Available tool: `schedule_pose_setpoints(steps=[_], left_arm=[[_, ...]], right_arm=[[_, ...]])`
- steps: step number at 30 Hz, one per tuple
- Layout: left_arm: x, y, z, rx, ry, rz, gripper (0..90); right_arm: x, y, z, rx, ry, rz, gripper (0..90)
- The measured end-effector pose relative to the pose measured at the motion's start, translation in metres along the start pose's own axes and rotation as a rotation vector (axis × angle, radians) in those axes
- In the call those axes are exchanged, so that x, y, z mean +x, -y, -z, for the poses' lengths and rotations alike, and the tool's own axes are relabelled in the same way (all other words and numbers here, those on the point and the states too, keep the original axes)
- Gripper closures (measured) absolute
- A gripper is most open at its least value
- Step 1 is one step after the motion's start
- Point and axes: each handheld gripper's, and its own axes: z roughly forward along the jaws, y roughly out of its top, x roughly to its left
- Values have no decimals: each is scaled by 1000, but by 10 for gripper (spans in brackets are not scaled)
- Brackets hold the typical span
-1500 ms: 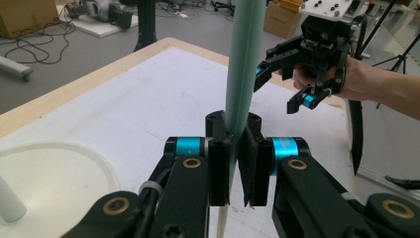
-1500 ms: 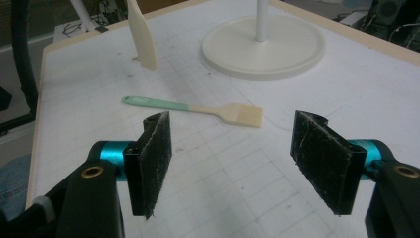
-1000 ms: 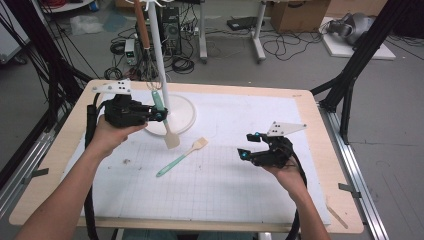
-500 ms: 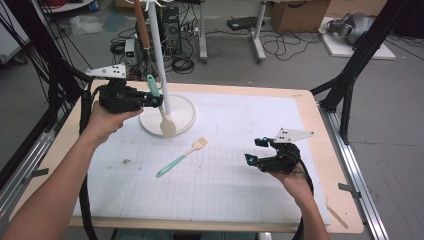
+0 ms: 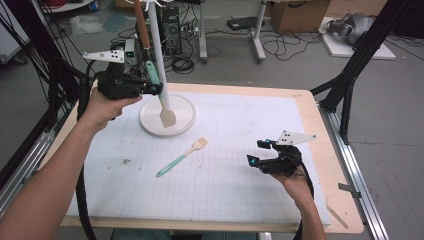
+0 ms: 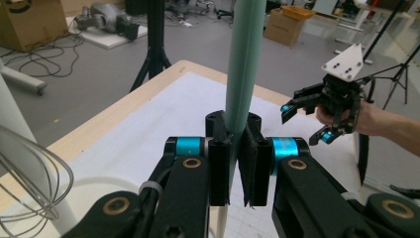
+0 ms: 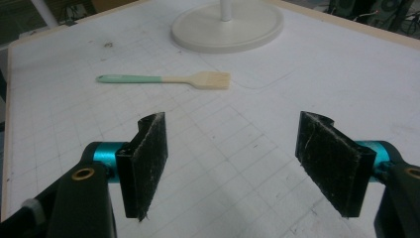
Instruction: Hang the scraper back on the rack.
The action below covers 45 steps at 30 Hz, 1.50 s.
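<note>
My left gripper is shut on the teal handle of a spatula, which hangs upright with its beige blade just above the white round stand base. In the left gripper view the jaws clamp that teal handle. A teal-handled brush with pale bristles lies flat mid-table. My right gripper hovers open to the brush's right, nothing between its pads. The right gripper view has the gripper open, with the brush ahead and the stand base beyond it.
A white pole rises from the base, with a brown-handled utensil hanging beside it. Whisk wires show at the left. A white grid mat covers the wooden table. Black frame legs stand at the far right corner.
My left gripper has lifted the spatula higher and toward the pole. The right gripper has drifted slightly right and toward the near edge, staying open.
</note>
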Motion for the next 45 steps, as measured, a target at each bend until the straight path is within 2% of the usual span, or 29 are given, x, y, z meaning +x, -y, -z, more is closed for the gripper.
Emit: schedule_pose_setpoints(steps=[7, 14, 21, 26, 37, 45], left_arm=[[7, -10, 2, -11, 0, 0, 831], [15, -20, 2, 2, 6, -2, 832], [20, -29, 5, -10, -1, -1, 832], [22, -38, 9, -24, 11, -7, 832], [29, -59, 5, -5, 4, -23, 832], [35, -70, 8, -6, 1, -15, 832]], right_arm=[[2, 0, -3, 16, -5, 8, 277], [0, 0, -3, 10, -9, 5, 277], [-1, 1, -3, 11, -10, 1, 277], [-2, 1, -3, 6, -14, -1, 276], [-1, 2, -5, 18, -12, 2, 276], [-2, 2, -2, 7, -1, 4, 276]])
